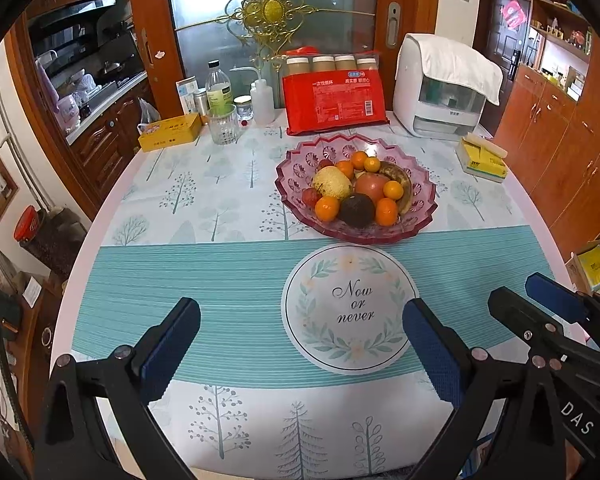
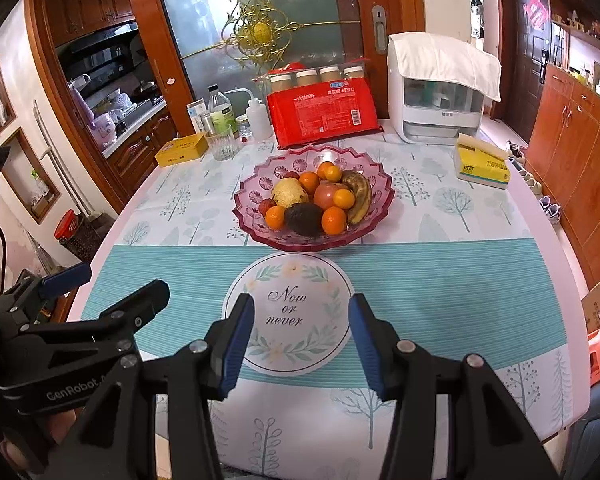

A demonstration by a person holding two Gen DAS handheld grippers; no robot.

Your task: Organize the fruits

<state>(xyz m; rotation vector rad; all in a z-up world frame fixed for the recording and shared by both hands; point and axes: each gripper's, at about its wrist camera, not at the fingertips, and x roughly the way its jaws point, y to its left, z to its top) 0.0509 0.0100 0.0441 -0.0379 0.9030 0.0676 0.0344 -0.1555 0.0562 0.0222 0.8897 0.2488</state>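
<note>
A pink glass bowl (image 1: 300, 168) (image 2: 256, 184) stands mid-table, filled with fruit: several tangerines (image 1: 327, 208) (image 2: 334, 220), a dark avocado (image 1: 356, 210) (image 2: 303, 219), a yellow pear-like fruit (image 1: 332, 182) (image 2: 289, 192), a red apple (image 1: 370, 186) (image 2: 326, 194) and a browned banana (image 1: 402, 184) (image 2: 362, 196). My left gripper (image 1: 300, 312) (image 2: 112, 284) hovers over the near part of the table, open wide and empty. Beside it on the right, my right gripper (image 2: 300, 308) (image 1: 516, 288) is open too, narrower, with nothing between its blue pads. Both are well short of the bowl.
Along the far side stand a red package (image 1: 332, 102), a white appliance (image 1: 440, 96) under a cloth, a drinking glass (image 1: 222, 124), bottles, a yellow tin (image 1: 170, 132) and a yellow tissue pack (image 1: 482, 158). The tablecloth's printed circle (image 1: 350, 304) lies below the grippers.
</note>
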